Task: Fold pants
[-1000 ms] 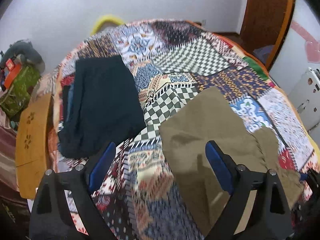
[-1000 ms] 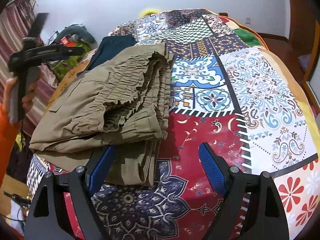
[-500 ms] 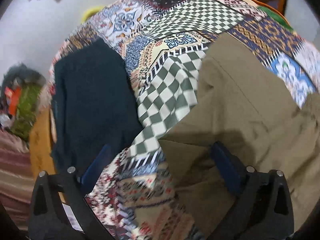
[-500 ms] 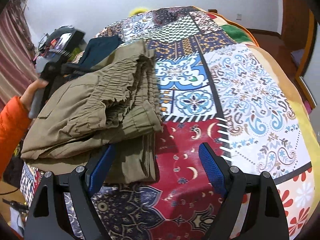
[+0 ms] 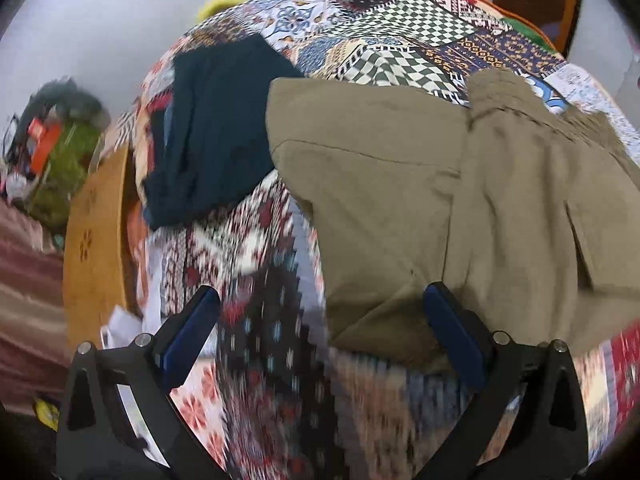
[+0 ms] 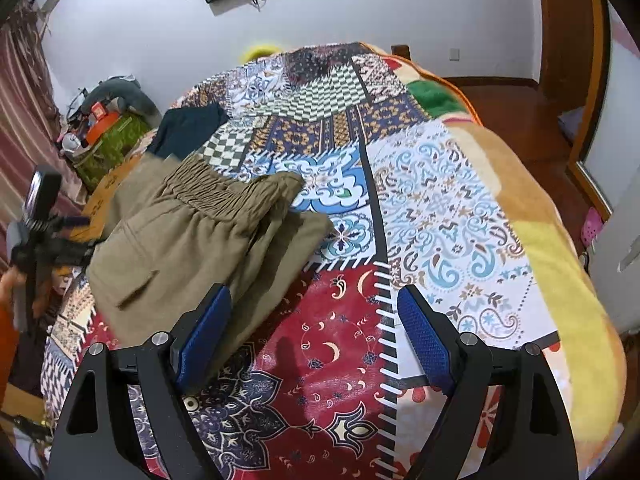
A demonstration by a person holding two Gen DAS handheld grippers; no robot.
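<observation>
olive-khaki cloth fills the right half of the left wrist view: the pants [image 5: 420,184] lie folded on the patchwork quilt [image 5: 256,240], reaching from the upper middle of the frame down to the lower right. in the right wrist view the same pants [image 6: 200,236] sit in the left-centre of the frame, the gathered elastic waistband [image 6: 208,190] toward the top, a pocket flap toward the lower left.

the left gripper [image 5: 320,320] is at the bottom of its own frame, jaws spread wide with nothing clasped. its right-hand pad [image 5: 452,336] lies over the lower edge of the pants, while the left-hand pad [image 5: 192,332] is over bare quilt; whether either touches the fabric cannot be told, as the lower part of this frame is blurred.

the right gripper [image 6: 312,332] also stands released, empty, over a red panel of the quilt [image 6: 344,320] in the lower centre of its frame. its left-hand pad [image 6: 204,332] overlaps the near edge of the pants; its right-hand pad [image 6: 424,340] is over the quilt.

a dark navy garment [image 5: 216,132] lies folded in the upper left of the left wrist view, just beside the pants. at the far left edge of the right wrist view the left gripper's body [image 6: 44,232] appears, blurred, with an orange sleeve [image 6: 8,320] below it.
</observation>
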